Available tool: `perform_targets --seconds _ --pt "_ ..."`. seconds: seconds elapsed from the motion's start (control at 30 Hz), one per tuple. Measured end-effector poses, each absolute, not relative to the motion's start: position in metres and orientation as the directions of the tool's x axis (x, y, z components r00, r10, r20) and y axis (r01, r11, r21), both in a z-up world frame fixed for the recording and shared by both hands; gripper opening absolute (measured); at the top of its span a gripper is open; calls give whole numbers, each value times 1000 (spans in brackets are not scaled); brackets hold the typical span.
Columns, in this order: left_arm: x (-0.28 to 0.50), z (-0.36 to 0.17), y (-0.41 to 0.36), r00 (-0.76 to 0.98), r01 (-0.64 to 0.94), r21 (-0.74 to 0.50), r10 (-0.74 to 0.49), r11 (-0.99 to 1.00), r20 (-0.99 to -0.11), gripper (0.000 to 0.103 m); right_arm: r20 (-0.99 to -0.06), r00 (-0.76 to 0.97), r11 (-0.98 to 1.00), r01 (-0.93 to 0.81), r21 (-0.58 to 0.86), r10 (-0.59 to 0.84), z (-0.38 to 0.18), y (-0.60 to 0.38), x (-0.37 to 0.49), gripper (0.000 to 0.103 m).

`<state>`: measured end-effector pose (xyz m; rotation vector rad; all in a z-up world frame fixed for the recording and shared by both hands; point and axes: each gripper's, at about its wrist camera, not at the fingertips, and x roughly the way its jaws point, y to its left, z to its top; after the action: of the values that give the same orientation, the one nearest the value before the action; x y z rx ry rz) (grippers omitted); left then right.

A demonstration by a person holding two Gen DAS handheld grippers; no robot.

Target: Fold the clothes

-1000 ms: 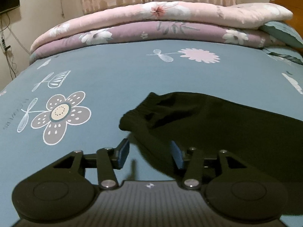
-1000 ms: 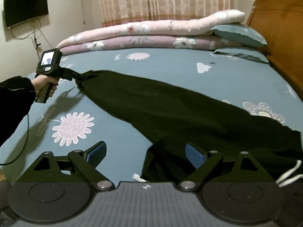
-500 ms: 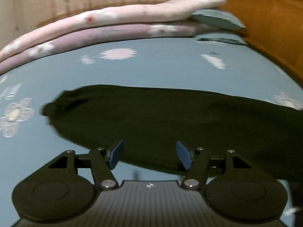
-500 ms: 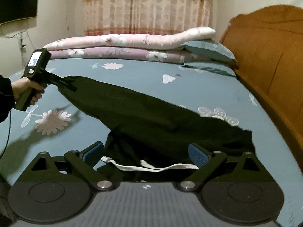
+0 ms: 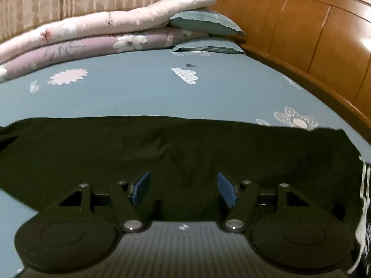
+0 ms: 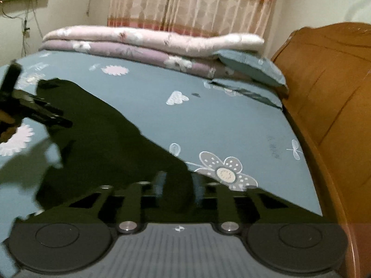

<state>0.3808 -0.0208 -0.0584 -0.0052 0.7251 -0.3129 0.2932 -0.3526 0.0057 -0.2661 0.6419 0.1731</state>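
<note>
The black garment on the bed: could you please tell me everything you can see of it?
The black garment is dark, soft-looking cloth spread lengthwise across the blue floral bedsheet, mostly flat with slight wrinkles. A white drawstring shows at its right end in the left wrist view. The left hand-held gripper hangs open over it. The right hand-held gripper is closing, with cloth between its blurred fingers.

My left wrist camera looks down close over the black trousers [image 5: 162,148], my right one from their other end, both sharing bed [image 6: 231,120] and headboard [image 5: 313,34].
</note>
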Motion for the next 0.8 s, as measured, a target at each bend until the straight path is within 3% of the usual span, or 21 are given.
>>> perform_targets --seconds 0.37,0.57,0.8 --pt "405 -70 -43 613 415 -143 -393 898 -686 64 -712 679 936 -340 -88 180 -58 -352 434 15" --pt "403 -92 -49 530 460 -152 -408 875 -743 64 -724 641 921 -390 -23 253 -71 -345 458 15" --pt "391 -97 -40 518 471 -151 -411 869 -750 64 -754 569 886 -463 38 329 -88 -328 455 15"
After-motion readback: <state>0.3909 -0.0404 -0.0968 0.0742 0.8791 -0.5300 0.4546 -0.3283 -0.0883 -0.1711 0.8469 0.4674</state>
